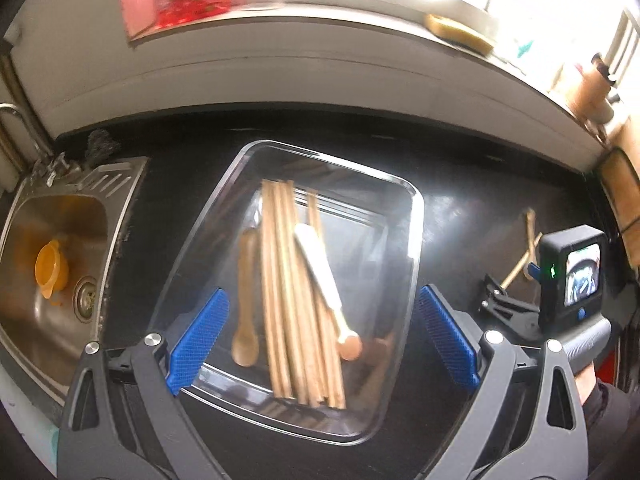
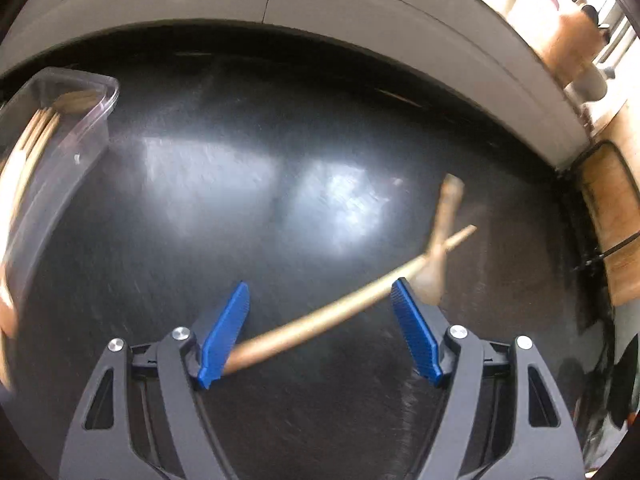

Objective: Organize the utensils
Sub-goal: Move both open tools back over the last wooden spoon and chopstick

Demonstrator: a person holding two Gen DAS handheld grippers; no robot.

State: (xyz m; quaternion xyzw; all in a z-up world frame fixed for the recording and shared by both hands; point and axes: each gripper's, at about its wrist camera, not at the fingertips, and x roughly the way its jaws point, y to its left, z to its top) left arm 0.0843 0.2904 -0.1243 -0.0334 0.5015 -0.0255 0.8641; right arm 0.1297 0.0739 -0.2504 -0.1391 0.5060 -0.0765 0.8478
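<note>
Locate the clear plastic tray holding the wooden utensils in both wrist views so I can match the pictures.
Left wrist: the clear tray fills the centre, between the open left gripper fingers, on the black counter.
Right wrist: only its corner shows at the far left edge.
Shared landmark: the two crossed wooden utensils lying on the counter to the tray's right.

The right gripper (image 2: 320,336) hangs over the dark glossy surface (image 2: 248,208), its blue fingers (image 2: 226,332) spread apart. A long wooden stick (image 2: 340,312) lies slantwise across the gap between them, crossing a wooden spoon (image 2: 440,232) just beyond the right-hand finger; contact with the pads is unclear. At the left edge stands a clear plastic container (image 2: 80,120) holding wooden utensils (image 2: 36,132).
</note>
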